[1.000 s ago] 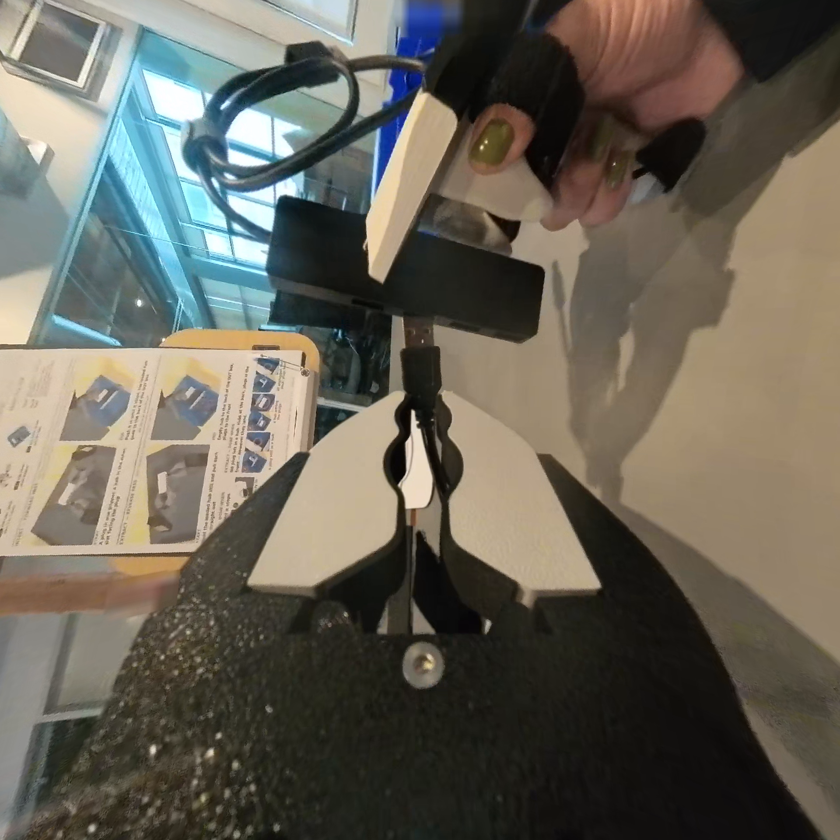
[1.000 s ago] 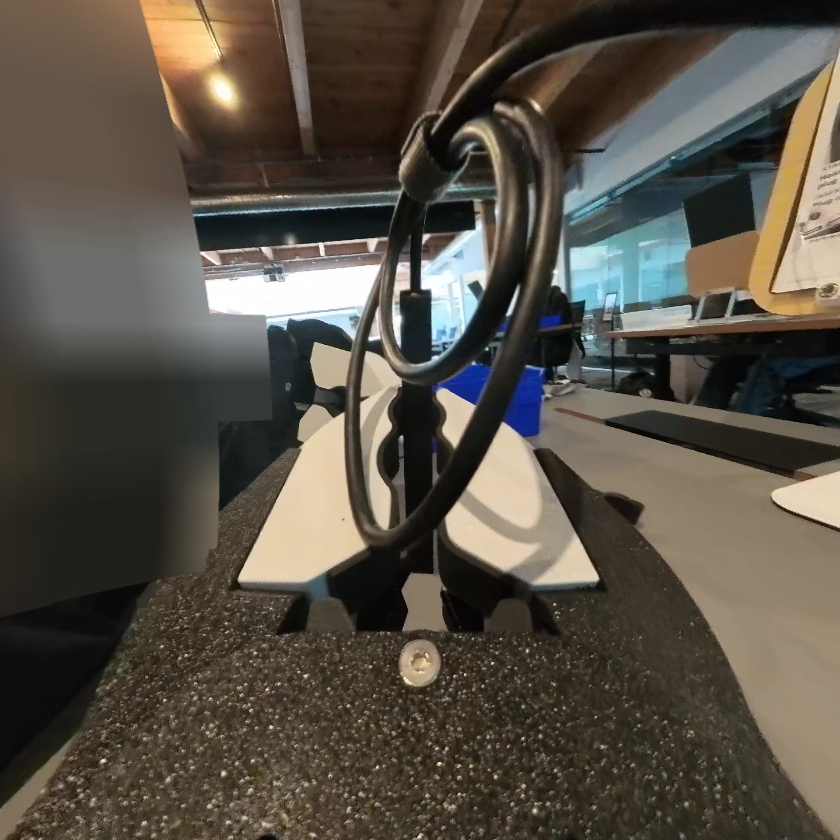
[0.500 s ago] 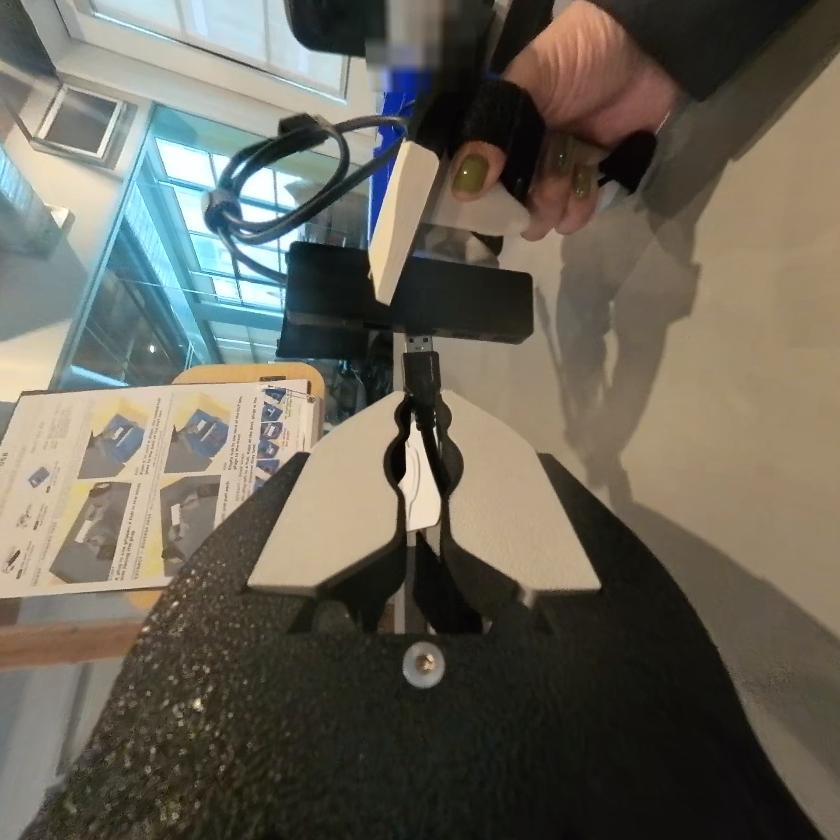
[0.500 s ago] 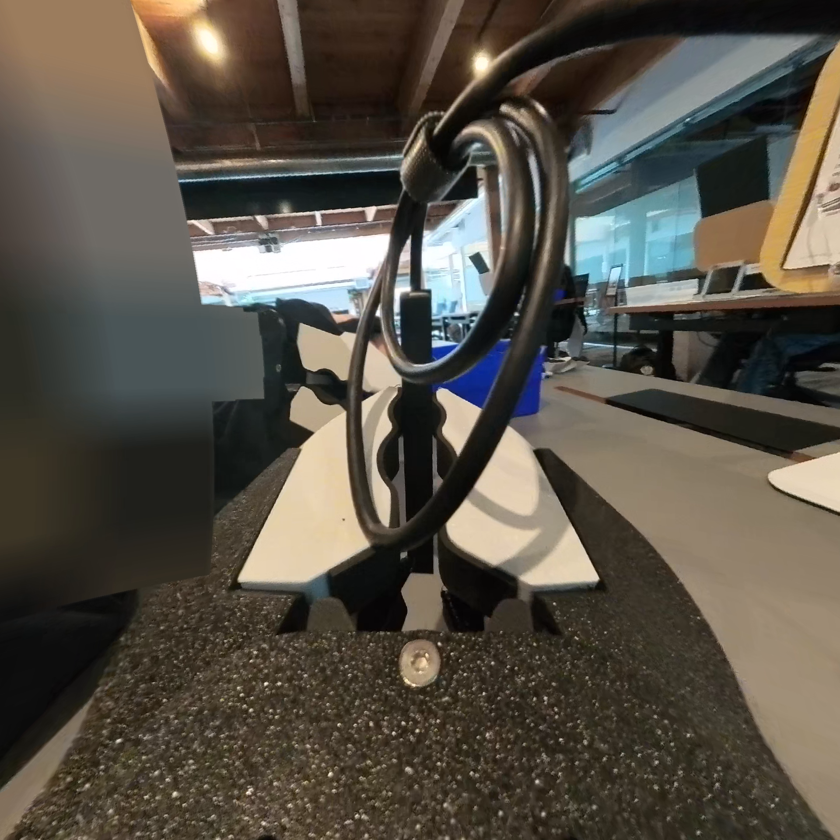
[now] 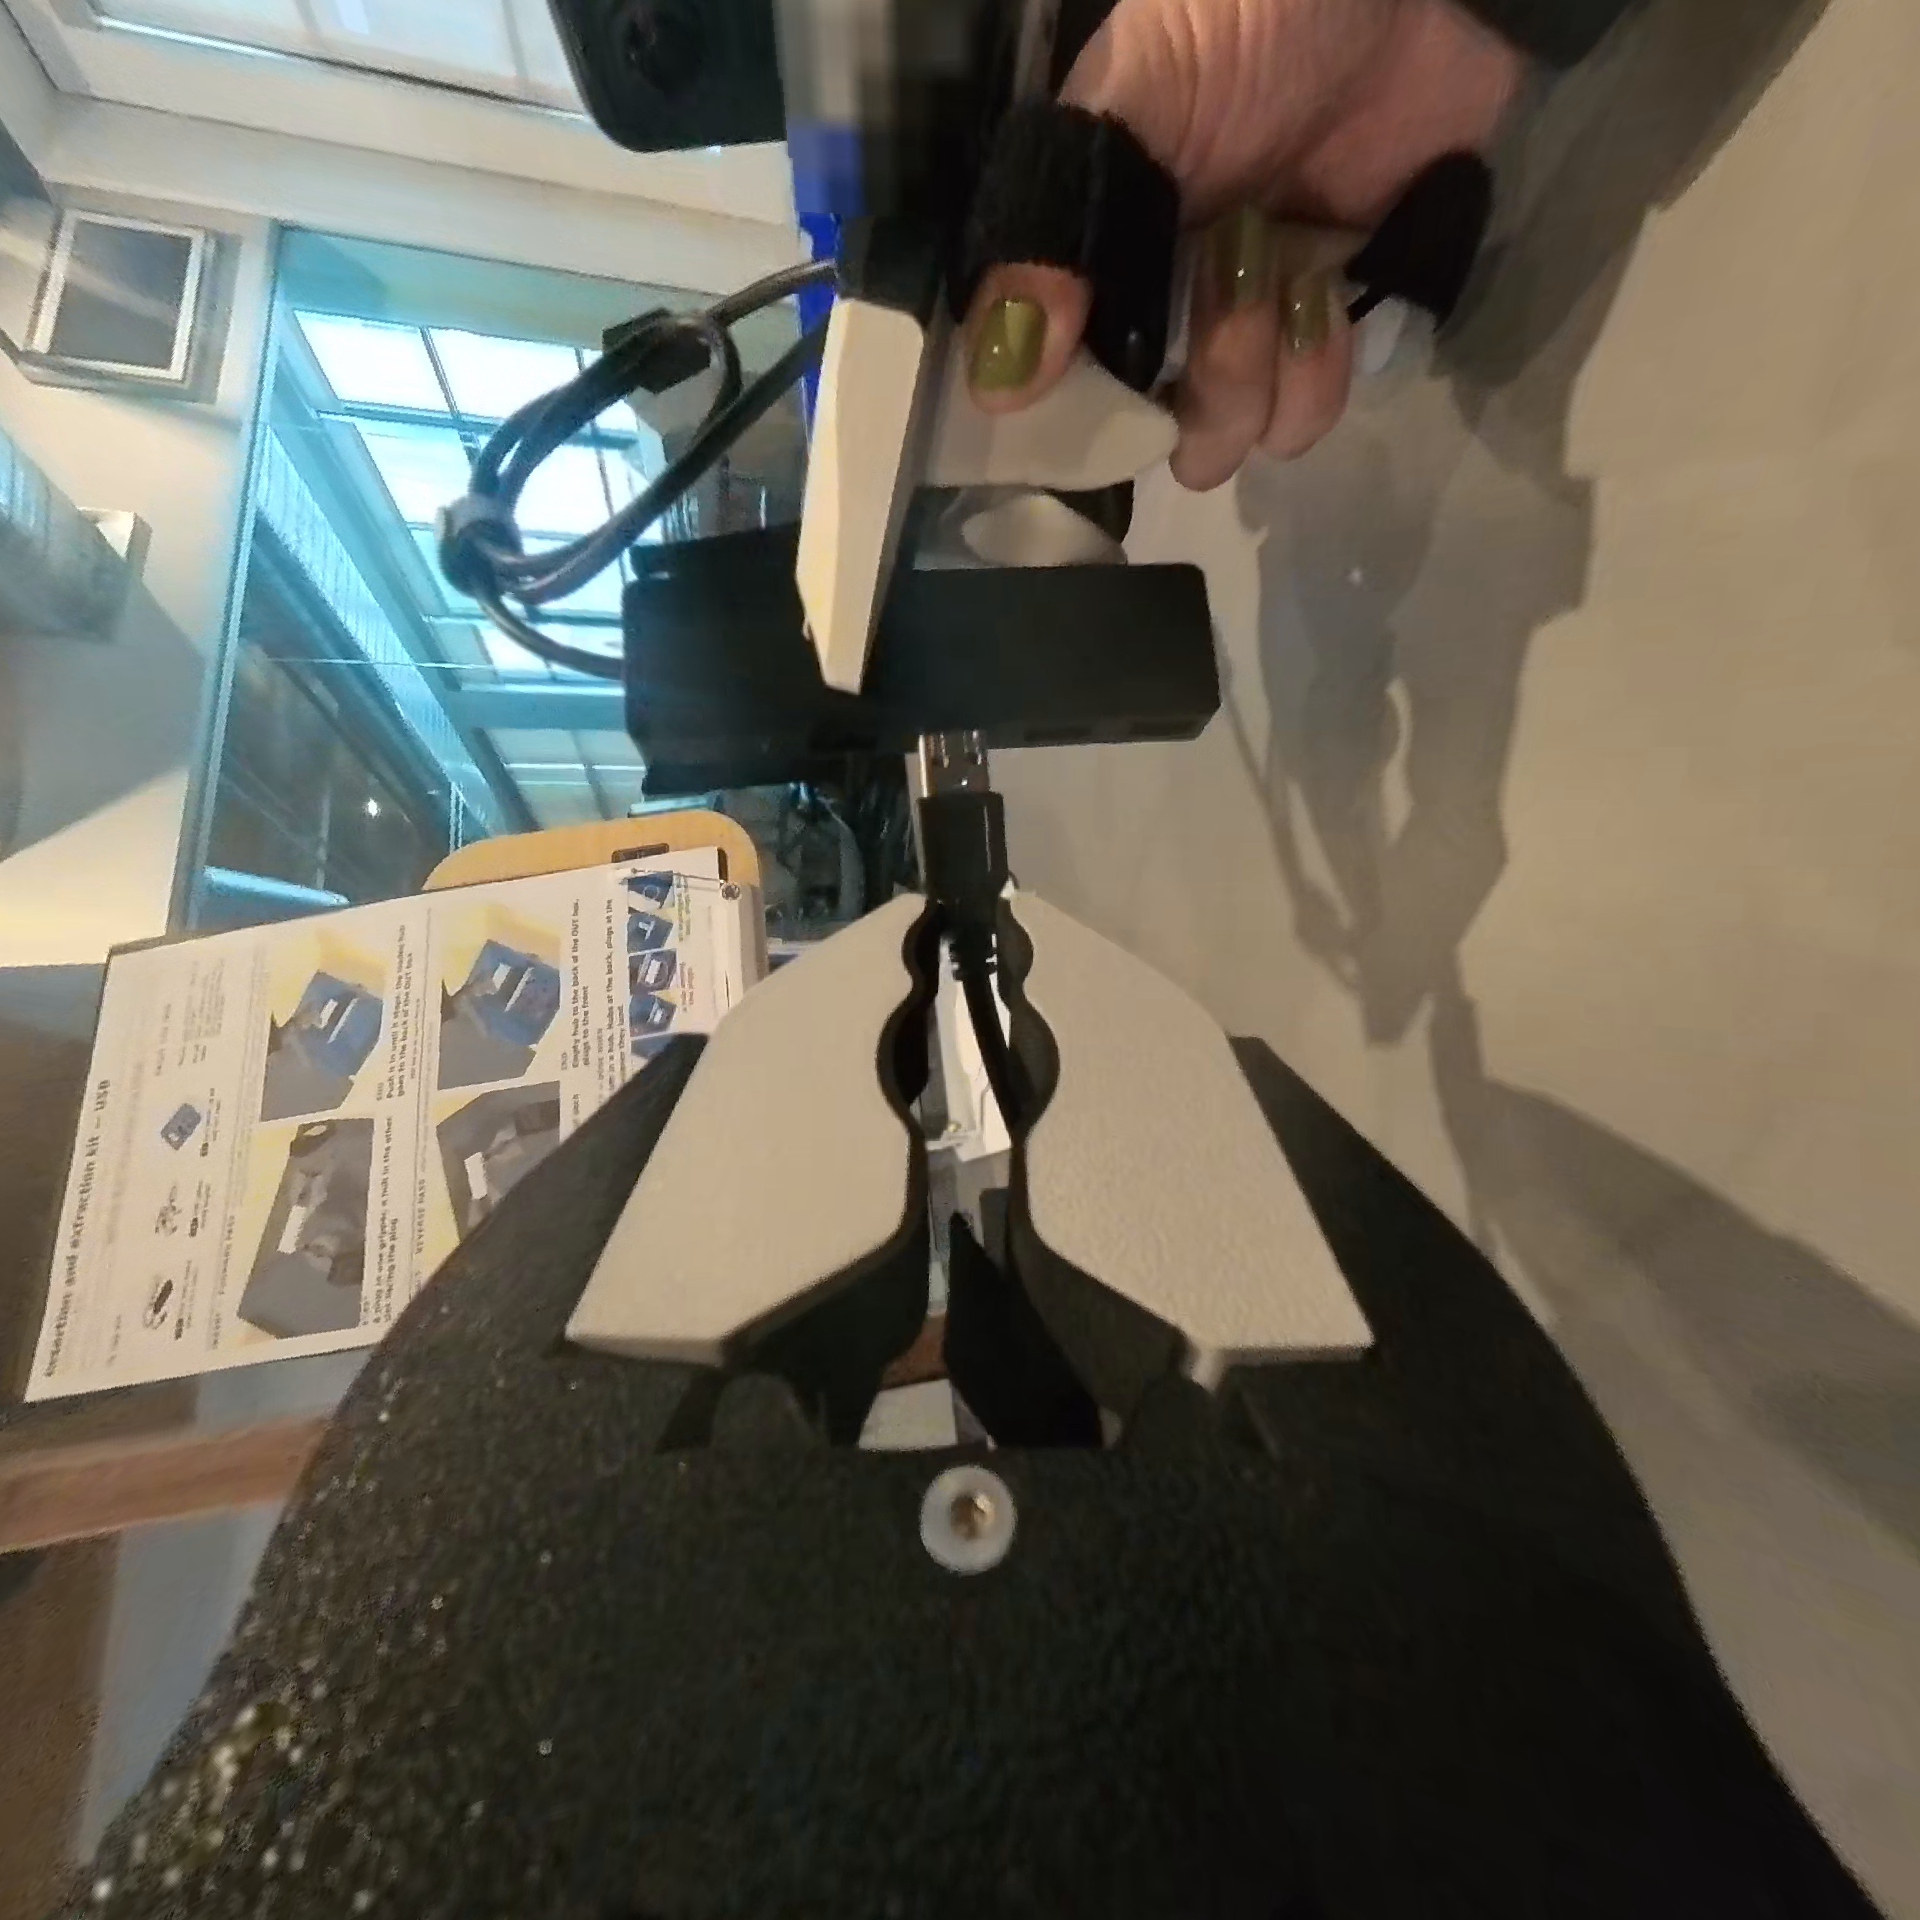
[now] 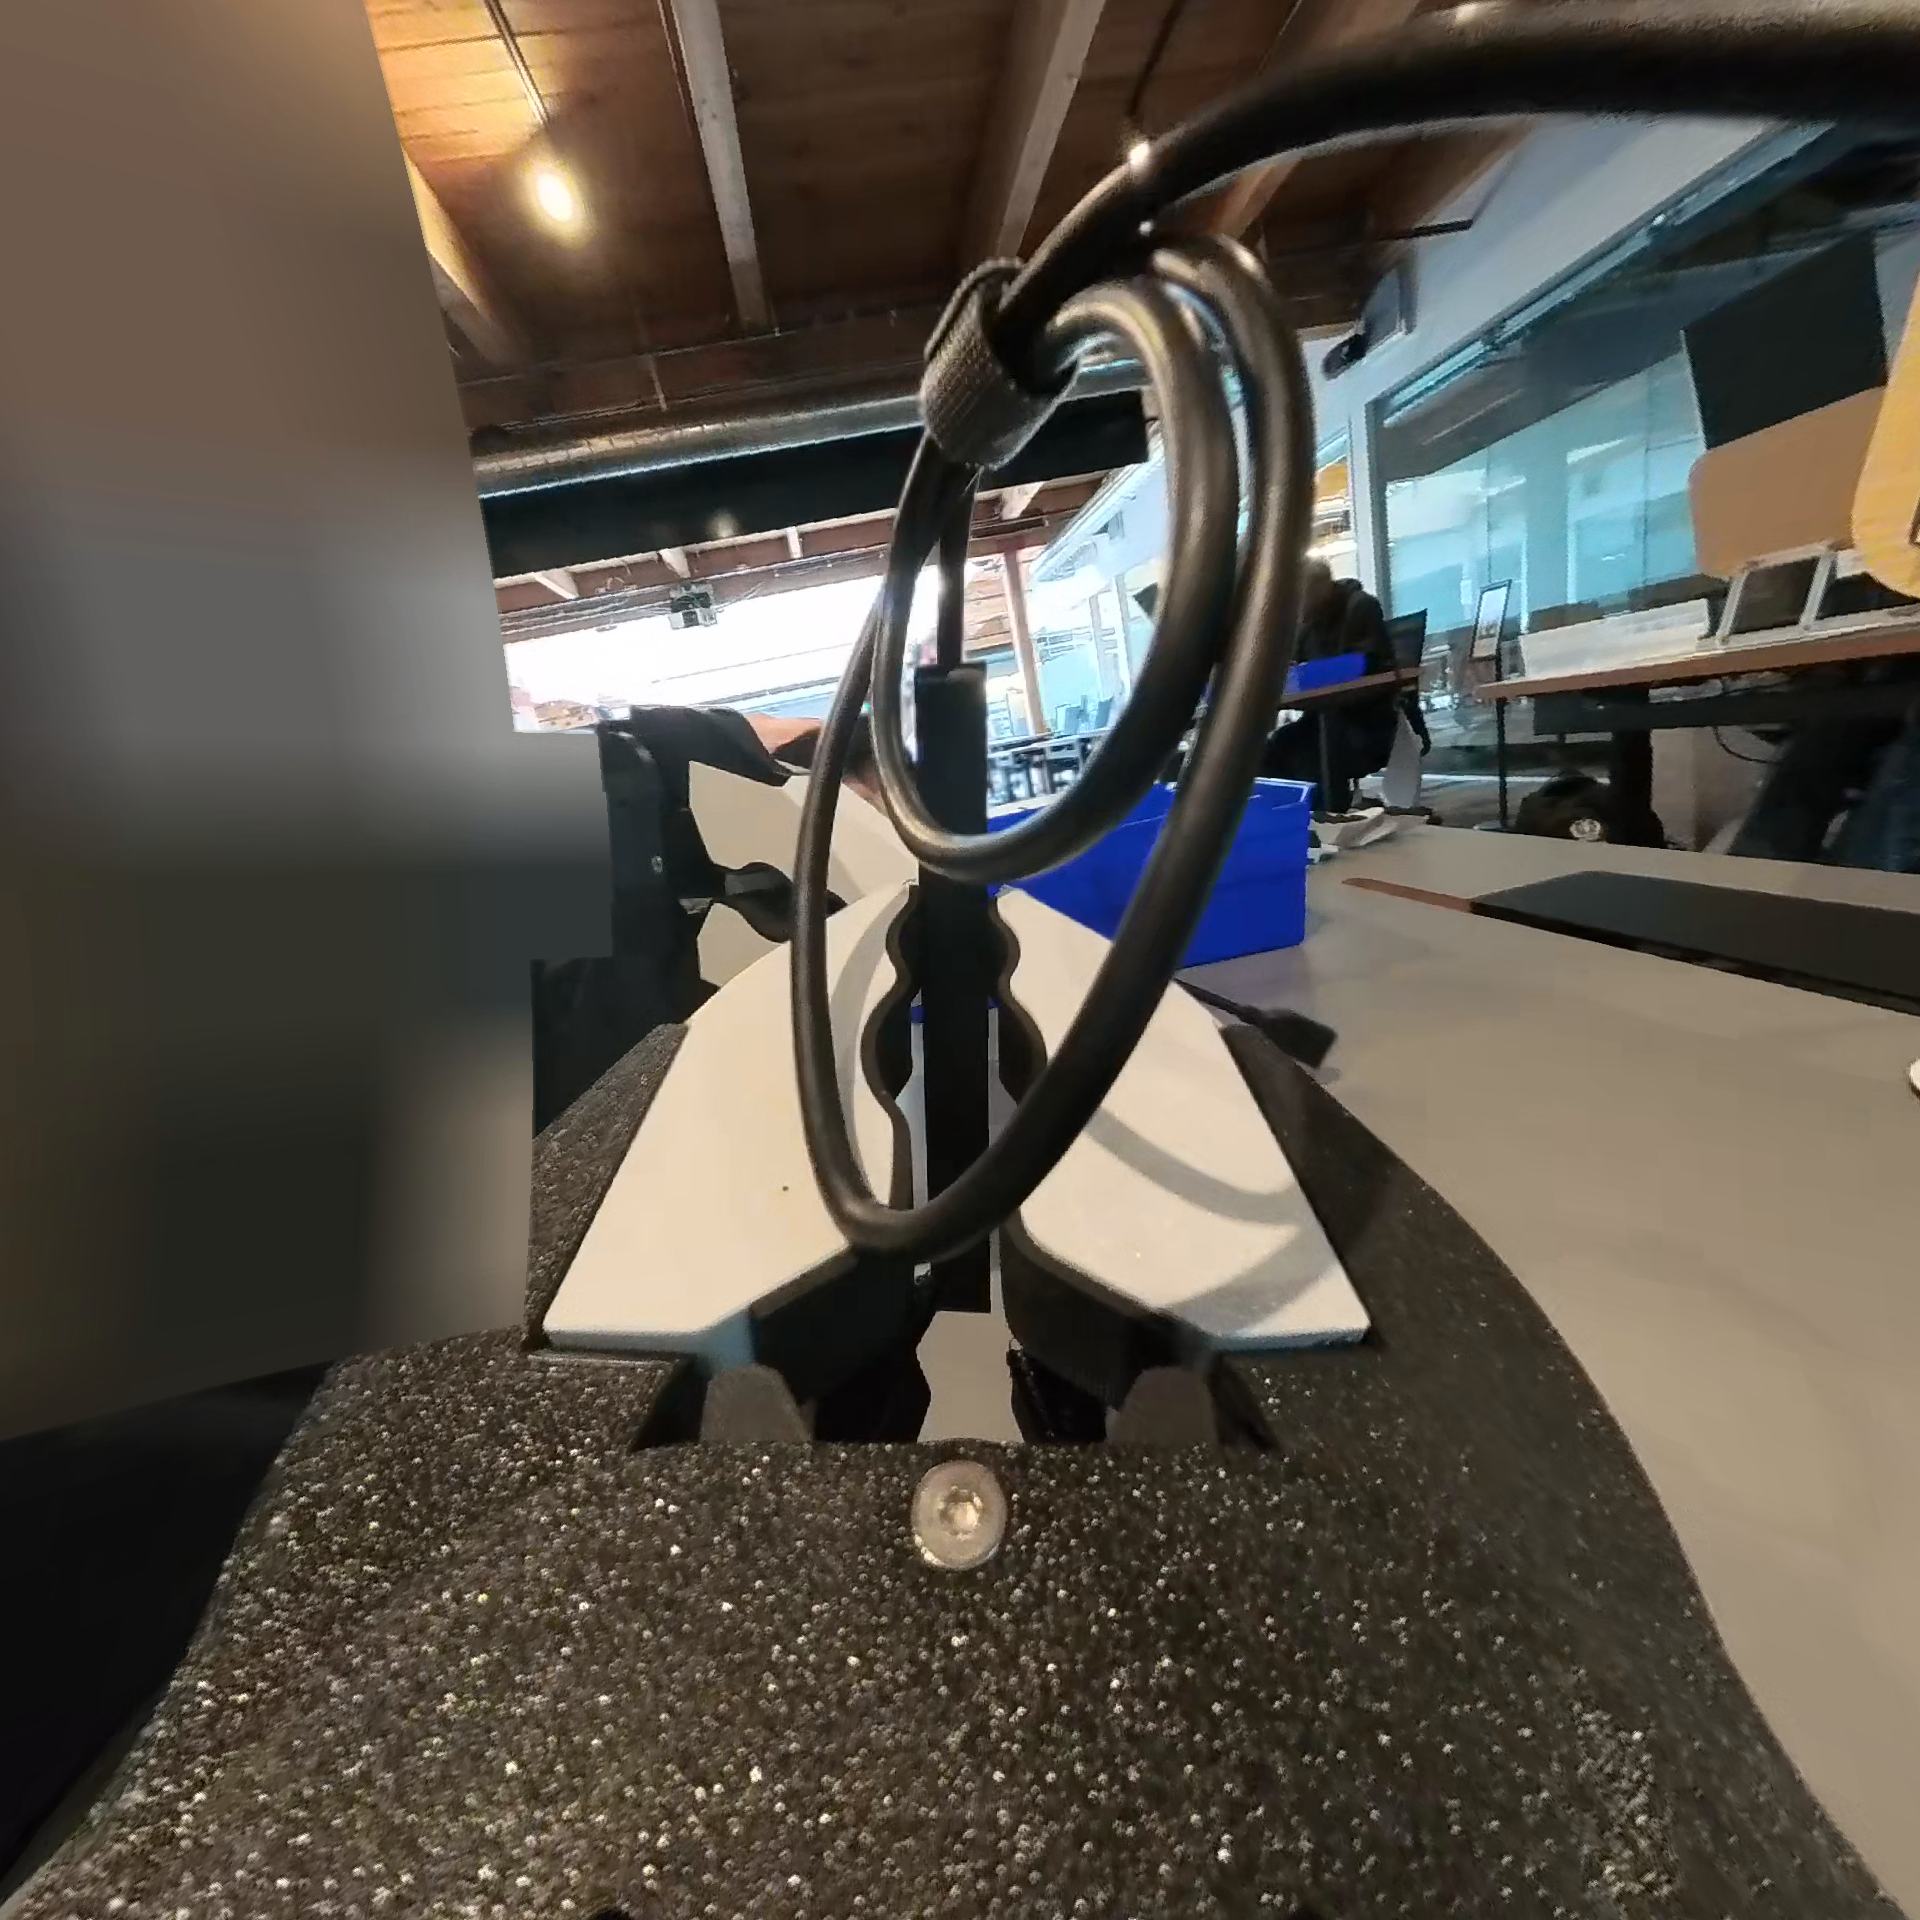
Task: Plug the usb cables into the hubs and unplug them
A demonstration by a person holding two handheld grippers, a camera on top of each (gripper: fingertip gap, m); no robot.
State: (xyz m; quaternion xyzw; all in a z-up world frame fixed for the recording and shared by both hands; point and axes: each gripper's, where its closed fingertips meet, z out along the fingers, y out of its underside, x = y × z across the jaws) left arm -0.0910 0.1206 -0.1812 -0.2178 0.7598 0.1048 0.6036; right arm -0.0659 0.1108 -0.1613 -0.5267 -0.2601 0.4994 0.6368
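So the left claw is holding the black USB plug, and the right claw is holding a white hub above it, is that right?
Not quite: the hub is black, not white; only the claw's fingers are white. The left wrist view shows this. The rest holds: the left claw grips the USB plug, and the right claw holds the hub above it.

A printed instruction sheet (image 5: pixel 416 1101) with small photos and lines of text stood on a tan board (image 5: pixel 717 842); nothing else bore legible writing.

A matte black rectangular USB hub (image 5: pixel 1039 665) sits at twelve o'clock above pale grey gripper fingers (image 5: pixel 790 1132) in a speckled black housing. A glossy black coiled cable (image 6: pixel 1049 727) hangs before a bright blue plastic bin (image 6: pixel 1195 883).
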